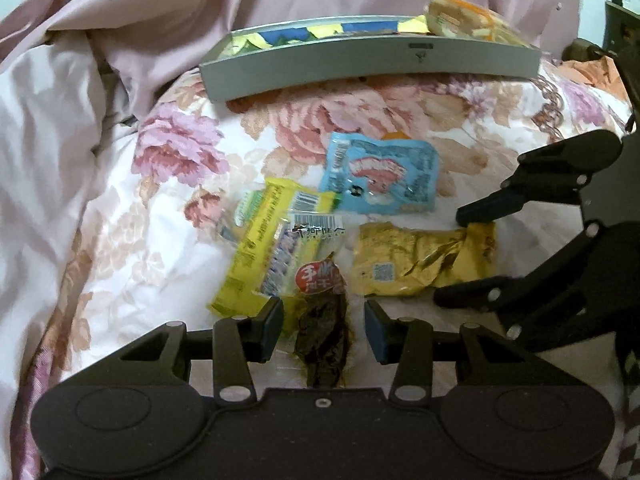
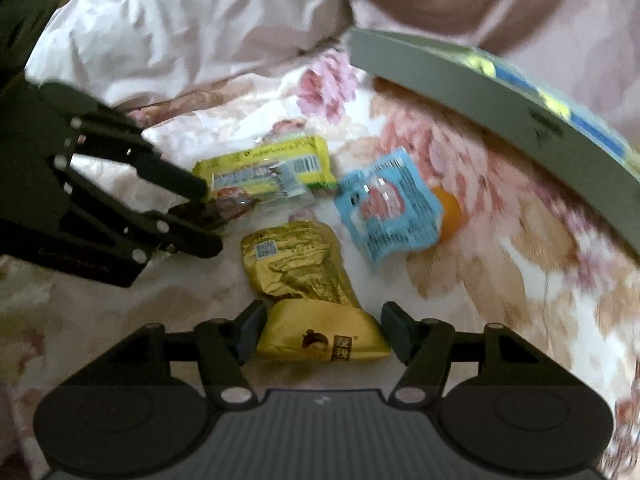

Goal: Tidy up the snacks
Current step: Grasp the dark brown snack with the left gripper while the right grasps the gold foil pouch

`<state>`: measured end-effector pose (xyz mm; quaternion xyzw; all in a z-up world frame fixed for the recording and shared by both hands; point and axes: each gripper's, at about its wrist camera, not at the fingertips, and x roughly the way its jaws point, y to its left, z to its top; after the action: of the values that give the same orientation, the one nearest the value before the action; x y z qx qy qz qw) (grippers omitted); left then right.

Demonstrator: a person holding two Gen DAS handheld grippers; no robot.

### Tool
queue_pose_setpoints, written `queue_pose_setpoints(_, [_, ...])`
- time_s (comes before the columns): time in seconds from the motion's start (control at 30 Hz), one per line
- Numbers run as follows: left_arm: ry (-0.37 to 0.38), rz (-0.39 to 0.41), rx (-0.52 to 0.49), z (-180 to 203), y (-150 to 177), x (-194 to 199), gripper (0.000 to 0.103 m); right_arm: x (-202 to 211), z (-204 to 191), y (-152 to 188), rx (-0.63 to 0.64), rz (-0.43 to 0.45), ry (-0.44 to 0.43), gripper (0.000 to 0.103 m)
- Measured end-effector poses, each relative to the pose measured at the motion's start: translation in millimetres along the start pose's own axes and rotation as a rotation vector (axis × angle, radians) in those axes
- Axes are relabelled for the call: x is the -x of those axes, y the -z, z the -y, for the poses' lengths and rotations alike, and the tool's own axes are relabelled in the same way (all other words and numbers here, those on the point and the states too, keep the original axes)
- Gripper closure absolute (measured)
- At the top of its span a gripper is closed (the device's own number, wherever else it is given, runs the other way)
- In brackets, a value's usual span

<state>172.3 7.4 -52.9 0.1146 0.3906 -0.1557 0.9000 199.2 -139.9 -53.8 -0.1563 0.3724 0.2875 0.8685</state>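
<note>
My left claw (image 1: 323, 326) was spread open around the dark jerky packet (image 1: 324, 336) and my right claw (image 2: 323, 334) open around the gold packet (image 2: 308, 300), both lying on the bed just short of the grey tray (image 1: 372, 68). Both looked light, crinkly and slippery, best pinched across the flat middle. An orange thing (image 2: 450, 216) under the blue packet (image 2: 386, 208) was mostly hidden, and the right view was blurred.
</note>
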Motion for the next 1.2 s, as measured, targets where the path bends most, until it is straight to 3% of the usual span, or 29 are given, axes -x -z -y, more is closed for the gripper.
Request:
queue_pose_setpoints(0.3, [0.06,-0.049,0.041,9.7,11.3,5.4,0.057,23.3,-3.1,19.1,-0.051,-0.066,0.007,0.034])
queue_pose_setpoints(0.4, [0.075,-0.057,0.04,13.9,14.4,7.9,0.056,29.3,-4.4,24.1,-0.077,-0.061,-0.004,0.023])
queue_pose_setpoints(0.47, [0.067,-0.057,0.027,16.2,15.6,8.8,0.054,30.8,-7.5,25.7,-0.058,-0.054,-0.003,0.019])
queue_pose_setpoints(0.57, [0.06,-0.067,0.006,17.1,16.2,8.4,0.043,28.5,-11.2,24.7,-0.026,-0.035,0.019,0.015])
queue_pose_setpoints(0.77, [0.055,-0.076,-0.035,19.1,15.7,4.1,0.038,19.2,-11.6,23.2,0.009,-0.013,0.012,0.011])
queue_pose_setpoints(0.87, [0.053,-0.08,-0.047,19.9,14.7,2.7,0.039,14.3,-7.7,22.8,-0.002,-0.02,0.001,0.011])
queue_pose_setpoints(1.0, [0.06,-0.085,-0.073,24.3,12.9,1.7,0.054,11.2,-5.5,22.3,-0.015,-0.029,-0.011,0.013])
queue_pose_setpoints(1.2, [0.064,-0.084,-0.086,26.0,12.7,0.8,0.055,11.4,-7.6,22.4,-0.007,-0.021,-0.025,0.026])
